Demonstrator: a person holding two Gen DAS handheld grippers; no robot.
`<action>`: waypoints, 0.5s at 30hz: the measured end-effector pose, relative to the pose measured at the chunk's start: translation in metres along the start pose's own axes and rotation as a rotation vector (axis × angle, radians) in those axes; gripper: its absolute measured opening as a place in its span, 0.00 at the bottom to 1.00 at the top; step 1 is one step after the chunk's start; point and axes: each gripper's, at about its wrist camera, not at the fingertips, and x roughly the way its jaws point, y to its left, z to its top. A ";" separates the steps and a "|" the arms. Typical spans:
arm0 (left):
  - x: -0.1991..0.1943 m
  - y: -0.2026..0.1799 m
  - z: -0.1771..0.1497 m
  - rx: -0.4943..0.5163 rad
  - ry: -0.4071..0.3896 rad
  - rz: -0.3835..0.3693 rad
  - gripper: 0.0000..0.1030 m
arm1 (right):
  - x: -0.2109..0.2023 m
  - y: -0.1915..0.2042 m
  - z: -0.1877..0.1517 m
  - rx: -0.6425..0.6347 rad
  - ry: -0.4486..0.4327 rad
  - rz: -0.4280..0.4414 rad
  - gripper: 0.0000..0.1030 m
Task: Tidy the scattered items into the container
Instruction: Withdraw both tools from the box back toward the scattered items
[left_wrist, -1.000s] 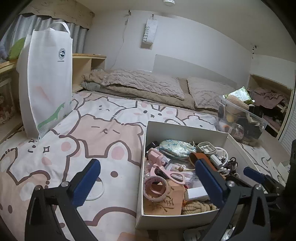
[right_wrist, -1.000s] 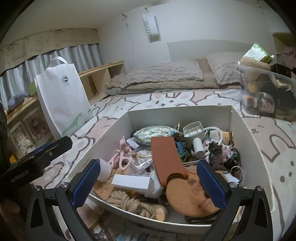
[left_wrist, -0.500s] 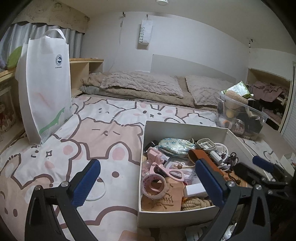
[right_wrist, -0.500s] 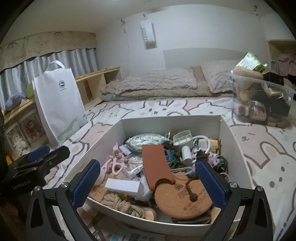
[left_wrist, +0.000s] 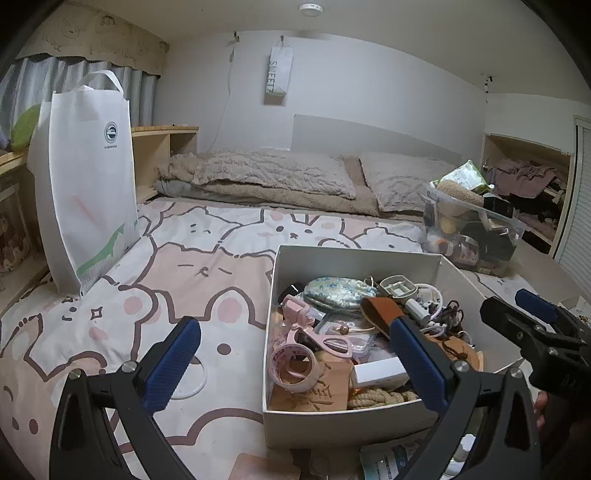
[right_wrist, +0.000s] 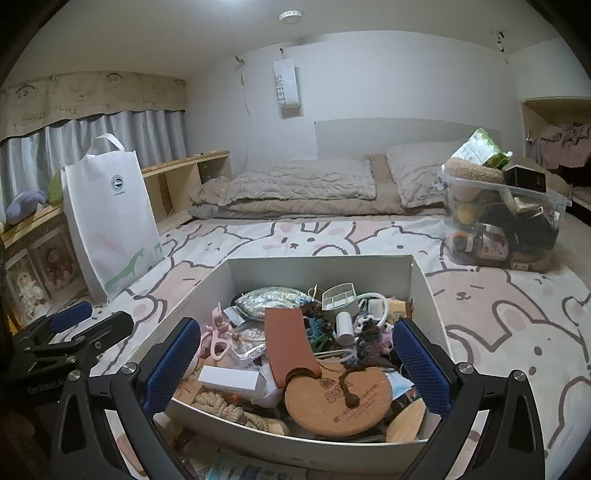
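Right wrist view: right gripper (right_wrist: 295, 363) spread wide, empty, above near edge of white box (right_wrist: 317, 266) crammed with small items on the bed. Left gripper (left_wrist: 293, 363) likewise wide apart, nothing held, beside the box's left wall. Clear ring (left_wrist: 195, 382) lies on the bedspread (left_wrist: 207, 266) outside it.

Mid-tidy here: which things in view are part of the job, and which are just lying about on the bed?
Job:
- white box, already holding the cork disc, brown leather piece, rope, pink glasses, tape roll
- thin ring loose on the bedspread
- left tool and right tool, both open, empty

Lying about:
- white tote bag
- clear storage bin
- pillows
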 end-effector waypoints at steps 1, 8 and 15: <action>-0.003 -0.001 0.001 0.000 -0.006 -0.002 1.00 | -0.003 0.000 0.001 -0.001 -0.006 -0.001 1.00; -0.024 -0.001 0.009 0.009 -0.056 -0.010 1.00 | -0.021 -0.003 0.004 0.013 -0.032 -0.002 1.00; -0.041 -0.008 0.009 0.026 -0.075 -0.012 1.00 | -0.045 -0.003 0.007 0.008 -0.057 -0.016 1.00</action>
